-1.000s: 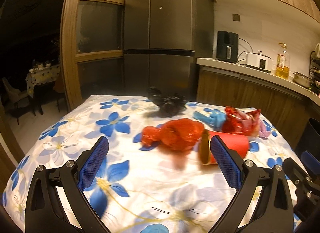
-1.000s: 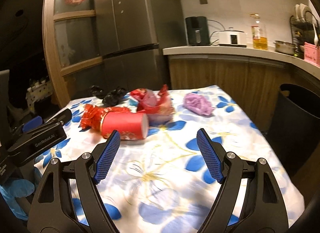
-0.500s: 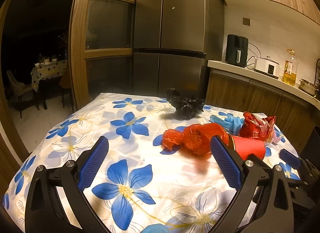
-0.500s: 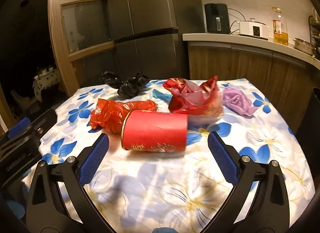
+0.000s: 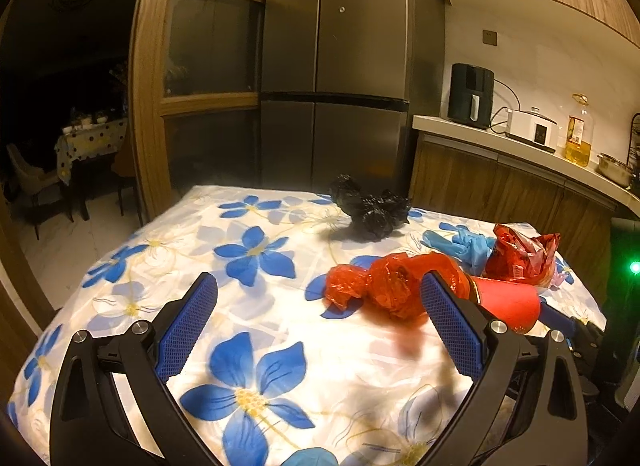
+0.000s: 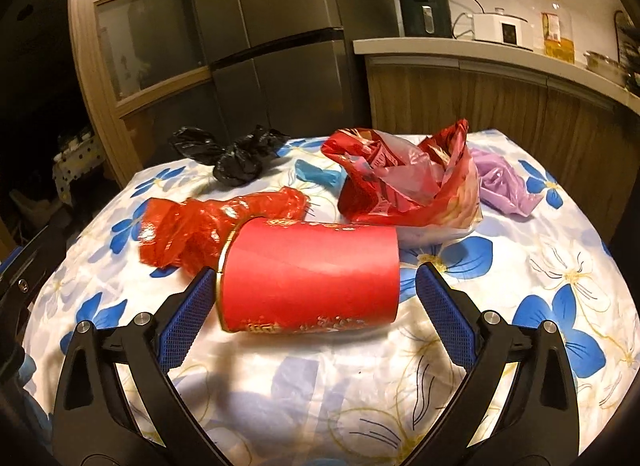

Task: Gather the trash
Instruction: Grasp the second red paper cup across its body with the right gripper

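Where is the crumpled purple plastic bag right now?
In the right wrist view, the crumpled purple plastic bag lies on the floral tablecloth at the far right, right beside the red and clear wrapper.

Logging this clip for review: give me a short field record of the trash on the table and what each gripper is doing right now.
surface: floral tablecloth
trash: red cylinder on its side; crumpled red wrap; red-and-clear bag; purple plastic; black bag; blue glove
right gripper: jaws open either side of the red cylinder, not clamped
left gripper: jaws open, empty, red wrap just ahead
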A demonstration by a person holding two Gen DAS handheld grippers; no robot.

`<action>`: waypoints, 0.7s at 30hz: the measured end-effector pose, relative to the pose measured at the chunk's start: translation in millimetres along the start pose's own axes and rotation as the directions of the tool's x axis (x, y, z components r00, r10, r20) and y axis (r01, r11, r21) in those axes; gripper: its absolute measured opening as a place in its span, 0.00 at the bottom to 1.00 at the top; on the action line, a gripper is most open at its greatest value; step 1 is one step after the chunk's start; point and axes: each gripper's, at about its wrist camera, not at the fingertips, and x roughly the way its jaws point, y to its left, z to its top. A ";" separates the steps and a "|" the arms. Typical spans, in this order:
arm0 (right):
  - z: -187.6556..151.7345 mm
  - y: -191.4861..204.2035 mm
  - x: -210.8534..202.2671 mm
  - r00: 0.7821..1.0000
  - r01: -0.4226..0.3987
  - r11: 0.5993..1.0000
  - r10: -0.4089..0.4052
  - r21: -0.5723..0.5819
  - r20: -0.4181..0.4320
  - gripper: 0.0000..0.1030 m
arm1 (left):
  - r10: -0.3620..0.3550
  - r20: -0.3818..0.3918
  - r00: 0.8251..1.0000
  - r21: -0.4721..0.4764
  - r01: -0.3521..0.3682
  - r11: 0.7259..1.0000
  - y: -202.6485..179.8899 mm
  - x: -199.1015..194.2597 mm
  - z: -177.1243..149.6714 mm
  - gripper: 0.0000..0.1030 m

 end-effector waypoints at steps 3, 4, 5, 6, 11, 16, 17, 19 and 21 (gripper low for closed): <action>-1.5 -4.1 3.1 1.000 0.017 1.000 -0.017 0.005 -0.024 0.82 | -0.017 -0.022 1.000 -0.016 0.016 1.000 -0.9 10.1 0.9 0.94; -2.2 -5.3 2.7 0.999 0.020 1.000 -0.020 0.006 -0.027 0.82 | -0.025 -0.029 0.999 -0.024 0.024 0.999 -1.3 12.9 1.2 0.94; -3.2 -6.0 2.1 0.999 0.019 1.000 -0.019 0.006 -0.026 0.82 | -0.032 -0.033 0.999 -0.030 0.031 0.999 -2.2 14.7 1.4 0.94; -4.0 -7.3 0.1 1.000 0.018 1.000 -0.018 0.006 -0.023 0.82 | -0.037 -0.036 0.999 -0.029 0.036 0.999 -3.8 16.1 1.4 0.94; -9.2 -11.4 -13.7 1.000 0.022 1.000 -0.022 0.002 0.000 0.82 | -0.065 -0.044 0.997 -0.017 0.065 0.998 -14.0 21.4 2.0 0.94; -15.9 -28.8 -36.7 0.999 0.035 0.999 -0.036 0.027 0.028 0.82 | -0.096 -0.045 0.994 0.002 0.097 0.995 -30.3 29.0 6.3 0.94; -16.8 -32.4 -41.2 0.999 0.039 0.999 -0.040 0.032 0.032 0.82 | -0.105 -0.046 0.993 0.006 0.106 0.994 -34.3 31.9 7.7 0.94; -18.6 -41.4 -52.2 0.998 0.043 0.998 -0.046 0.050 0.043 0.82 | -0.117 -0.062 0.991 0.008 0.118 0.993 -41.6 40.9 9.6 0.94; -19.5 -47.0 -59.9 0.997 0.045 0.997 -0.048 0.060 0.053 0.82 | -0.122 -0.080 0.989 0.013 0.123 0.992 -48.2 50.8 10.2 0.94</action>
